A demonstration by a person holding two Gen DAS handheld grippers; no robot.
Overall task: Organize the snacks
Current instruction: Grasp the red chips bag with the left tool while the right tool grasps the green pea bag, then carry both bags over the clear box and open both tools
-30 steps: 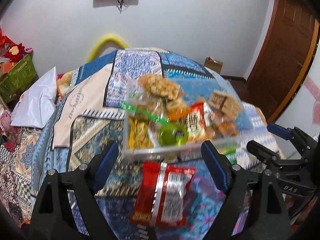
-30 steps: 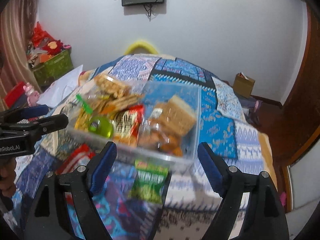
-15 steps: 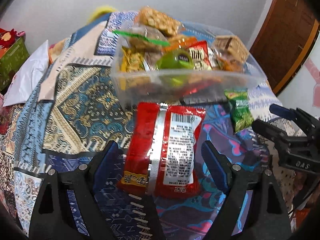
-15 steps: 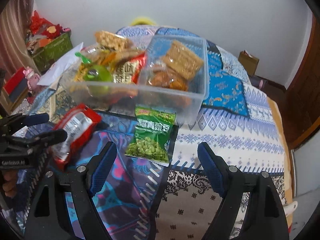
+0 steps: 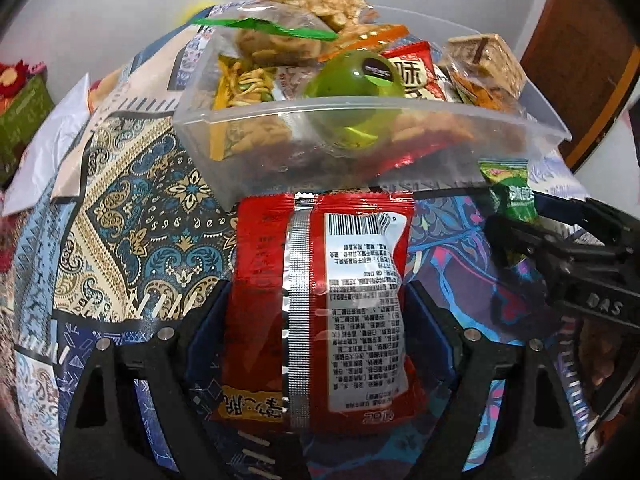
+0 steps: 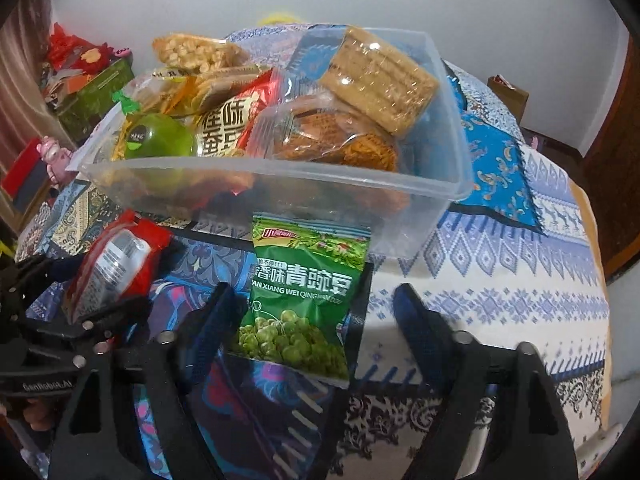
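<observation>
A clear plastic bin (image 5: 400, 116) (image 6: 280, 184) full of snack packs and a green ball sits on the patterned bedspread. A red snack pack (image 5: 320, 300) (image 6: 116, 260) lies in front of it, between the open jaws of my left gripper (image 5: 316, 316), which straddle it without visibly squeezing it. A green pea pack (image 6: 304, 296) (image 5: 512, 196) lies before the bin's right part. My right gripper (image 6: 316, 316) is open, its left finger beside the pack and its right finger apart from it.
The bed's quilt (image 6: 500, 280) extends right to its edge. A green box with toys (image 6: 92, 96) stands at the left, a wooden door (image 5: 580, 60) at the right, a cardboard box (image 6: 508, 92) by the wall.
Both grippers have moved down and forward from above the bin to the bedspread. The left now straddles the red pack; the right now flanks the green pea pack.
</observation>
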